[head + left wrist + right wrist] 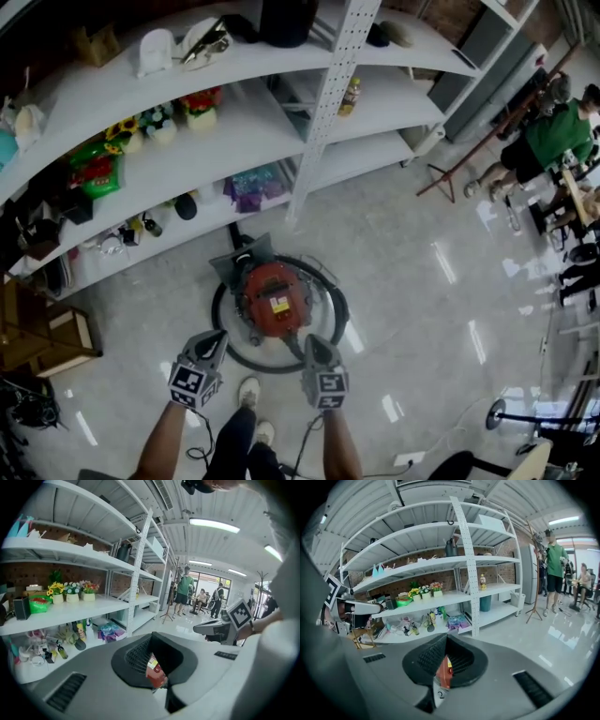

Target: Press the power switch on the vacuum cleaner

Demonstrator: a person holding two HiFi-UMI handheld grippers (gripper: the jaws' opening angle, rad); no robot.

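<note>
The vacuum cleaner [273, 298] stands on the glossy pale floor [422, 281] just in front of the white shelving [234, 141], right below the person. It has a round red top with a yellow label, and a black hose [225, 330] curls in a ring around it. The power switch cannot be made out in any view.

The left gripper [214, 337] hangs over the hose ring at the cleaner's near left and the right gripper [312, 341] at its near right; whether either touches the machine cannot be told. Each gripper view shows its own jaws drawn all but together with nothing held, and only a thin slit through which a strip of the red top shows.

The person's white shoes [249, 392] stand just behind the cleaner, between the two forearms. The shelves carry potted flowers [141, 127], a green bag [94, 171] and small bottles. A wooden crate [52, 339] sits at far left, and people [553, 141] stand well apart at far right
</note>
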